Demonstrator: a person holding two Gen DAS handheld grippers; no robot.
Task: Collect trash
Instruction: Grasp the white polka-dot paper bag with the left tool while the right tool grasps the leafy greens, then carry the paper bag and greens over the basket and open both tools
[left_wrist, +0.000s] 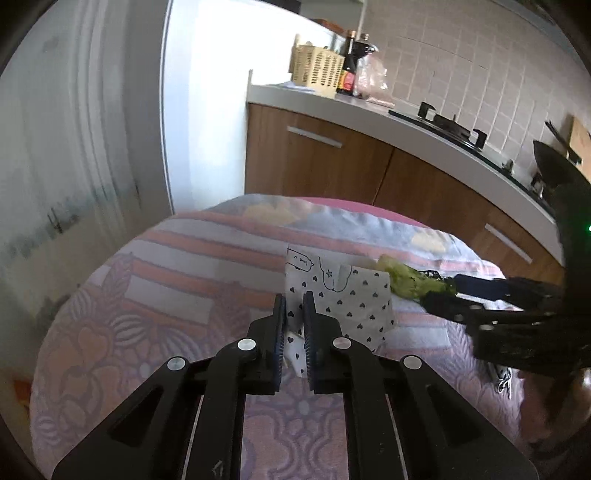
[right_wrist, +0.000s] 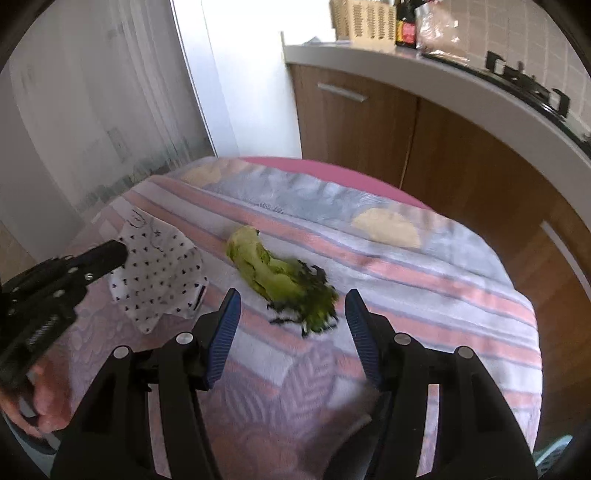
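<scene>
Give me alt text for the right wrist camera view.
The right gripper, fingers open, hovers over a green leafy vegetable scrap on a striped pink and grey floral cloth. At left, the left gripper pinches a white heart-print paper bag; wooden kitchen cabinets stand behind.

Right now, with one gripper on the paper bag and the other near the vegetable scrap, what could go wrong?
1. The left gripper pinches only an edge of the heart-print paper bag; the thin paper may tear or slip.
2. The right gripper is open around the dark leafy end of the green vegetable scrap; loose bits may fall onto the patterned cloth.
3. The grippers are close and might collide.
</scene>
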